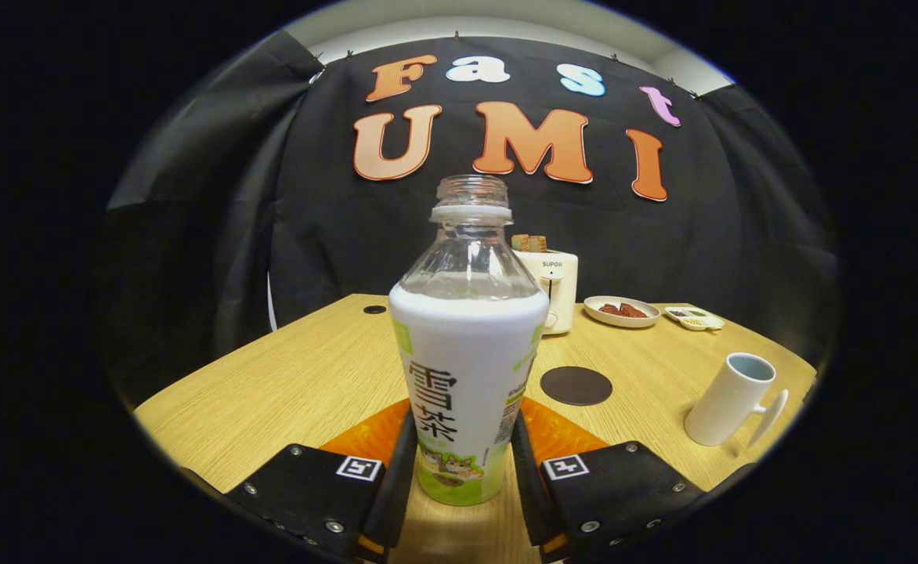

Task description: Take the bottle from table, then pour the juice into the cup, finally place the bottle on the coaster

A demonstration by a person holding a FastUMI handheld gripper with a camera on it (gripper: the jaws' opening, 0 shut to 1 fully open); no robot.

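My tongs point(463, 470) sit at the bottom of the frame, their two black fingers point(396, 470) closed in against the lower sides of the clear plastic bottle with the white and green label point(465, 376). Both fingers look to press on the label, so I judge the bottle gripped, though its base still seems to rest on the pale wooden worktop point(302, 368), over an orange mat point(561, 431) that shows just behind the fingers. The bottle stands upright in the centre of the frame, uncapped, its neck clear and open.

The white ceramic mug with a handle point(729, 399) stands at the lower right, well apart from the bottle. The dark round coaster point(576, 385) lies between them, just right of centre. Farther back, centre right, are a cream toaster point(557, 286), a small plate of brown food point(622, 311) and a little tray point(694, 317).

I take this as the first step, taking the bottle, with the grip made and the lift not yet done. Next I must raise it straight up, carry it right to the mug, and tip the open neck over the rim slowly, keeping my hold firm so the smooth label does not slip.
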